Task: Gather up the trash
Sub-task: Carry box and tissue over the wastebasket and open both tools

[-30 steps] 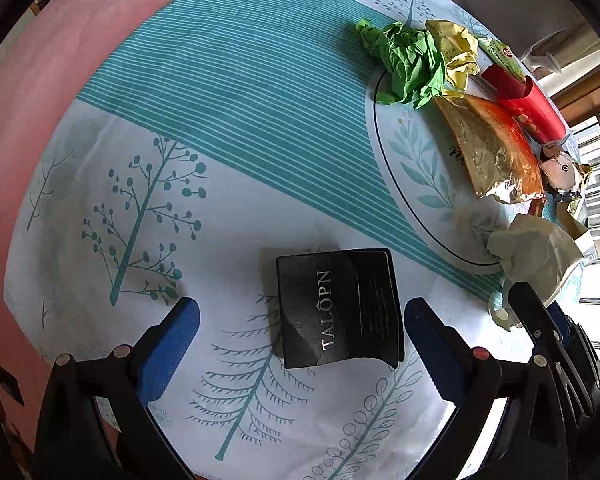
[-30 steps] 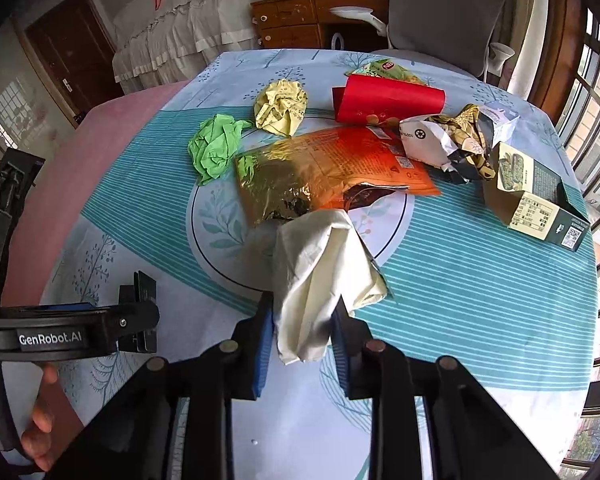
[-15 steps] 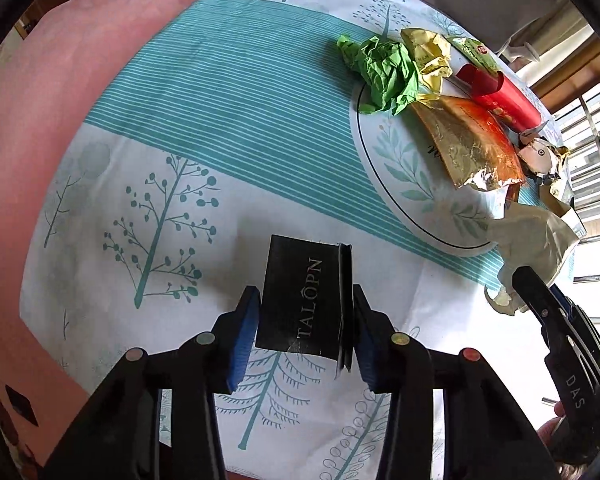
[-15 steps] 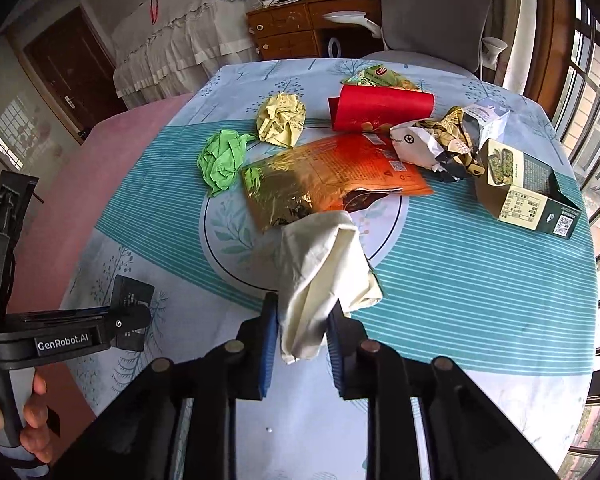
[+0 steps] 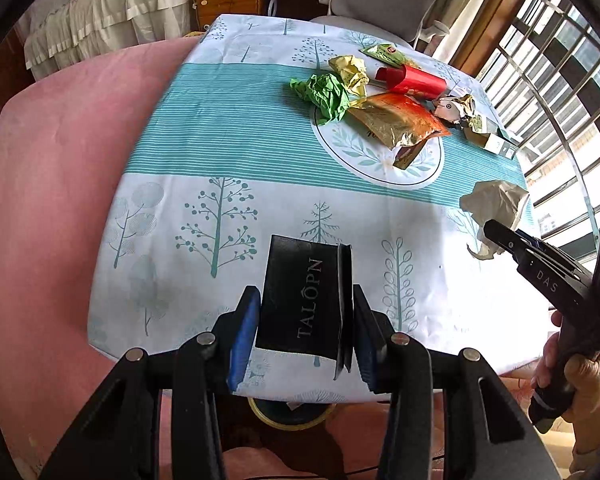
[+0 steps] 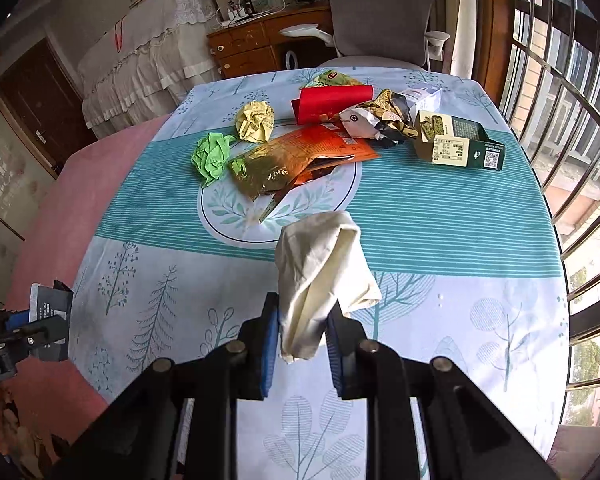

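My left gripper (image 5: 304, 304) is shut on a flat black "TALOPN" box (image 5: 304, 300) and holds it above the near table edge. My right gripper (image 6: 303, 312) is shut on a crumpled cream paper (image 6: 320, 272), lifted off the table; the paper also shows at the right of the left wrist view (image 5: 496, 204). On the table lie a green paper ball (image 6: 212, 156), a yellow paper ball (image 6: 256, 120), a gold-orange foil bag (image 6: 296, 156), a red packet (image 6: 332, 100), a crumpled wrapper (image 6: 380, 120) and a green carton (image 6: 456, 144).
A round opening with a yellow rim (image 5: 292, 412) shows below the near table edge. A pink surface (image 5: 52, 184) lies left of the tablecloth (image 6: 440, 220). A grey chair (image 6: 380, 12) and a wooden dresser (image 6: 268, 44) stand behind. Window bars (image 6: 560, 120) run along the right.
My left gripper closed on the black box and lifted it back toward the near table edge. My right gripper raised the cream paper and pulled back from the pile.
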### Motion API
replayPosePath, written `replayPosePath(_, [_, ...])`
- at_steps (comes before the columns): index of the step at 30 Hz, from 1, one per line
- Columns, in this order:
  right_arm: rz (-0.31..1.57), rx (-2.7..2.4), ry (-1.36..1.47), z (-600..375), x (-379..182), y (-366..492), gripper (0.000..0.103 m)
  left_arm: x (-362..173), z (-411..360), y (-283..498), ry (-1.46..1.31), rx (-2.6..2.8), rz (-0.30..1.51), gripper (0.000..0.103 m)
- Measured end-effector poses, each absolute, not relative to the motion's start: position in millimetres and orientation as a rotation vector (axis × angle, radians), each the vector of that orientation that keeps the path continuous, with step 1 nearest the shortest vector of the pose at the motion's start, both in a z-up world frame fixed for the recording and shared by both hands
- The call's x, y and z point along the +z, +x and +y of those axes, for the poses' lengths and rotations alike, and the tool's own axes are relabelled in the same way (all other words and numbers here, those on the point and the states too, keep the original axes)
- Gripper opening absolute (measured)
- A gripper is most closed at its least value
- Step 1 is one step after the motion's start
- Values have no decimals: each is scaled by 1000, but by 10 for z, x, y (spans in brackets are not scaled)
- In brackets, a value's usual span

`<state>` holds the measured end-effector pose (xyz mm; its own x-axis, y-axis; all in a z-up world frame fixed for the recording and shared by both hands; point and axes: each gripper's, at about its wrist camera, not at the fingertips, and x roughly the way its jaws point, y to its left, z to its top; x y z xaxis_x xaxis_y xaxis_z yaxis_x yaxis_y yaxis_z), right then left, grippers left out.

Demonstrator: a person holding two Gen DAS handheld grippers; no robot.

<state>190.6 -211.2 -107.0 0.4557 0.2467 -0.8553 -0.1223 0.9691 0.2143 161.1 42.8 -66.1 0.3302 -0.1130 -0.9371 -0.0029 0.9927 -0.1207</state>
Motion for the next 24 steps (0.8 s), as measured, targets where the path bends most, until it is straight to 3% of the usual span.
replayPosePath(13, [1032,148,232,-1238,-814,230,22,-621,985,394,38,-271,1180,42])
replayPosePath(24, [1242,107,277,-945,-1352,-827,22,-1258,802,-296,80,-385,1316,42])
